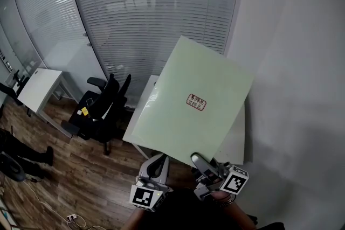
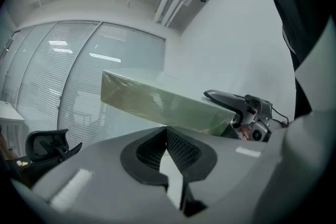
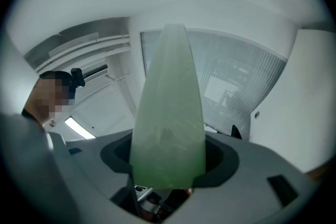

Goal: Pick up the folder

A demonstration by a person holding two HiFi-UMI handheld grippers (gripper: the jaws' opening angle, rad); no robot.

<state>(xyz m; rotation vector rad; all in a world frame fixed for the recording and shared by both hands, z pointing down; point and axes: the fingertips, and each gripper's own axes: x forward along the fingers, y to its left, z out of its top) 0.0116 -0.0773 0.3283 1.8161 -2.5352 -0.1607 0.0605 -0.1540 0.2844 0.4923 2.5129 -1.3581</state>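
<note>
1. Above the white worktop (image 1: 236, 144), clear of its near edge, the pale green folder (image 1: 183, 89) hangs tilted.
2. The right gripper (image 1: 198, 160) jaws pinch the folder's near edge; the left gripper (image 1: 155, 163) jaws are pressed together, empty.
3. It looks light, thin and slick, so it probably needs a deep mid-edge grip.

Folder (image 1: 183, 83): pale green translucent plastic, flat rectangle, closed; small red-and-white label (image 1: 196, 102) near middle of face. Held in air above white desk (image 1: 237, 140), tilted, far corner raised. Near edge clamped between jaws of right gripper (image 1: 200, 161)
</note>
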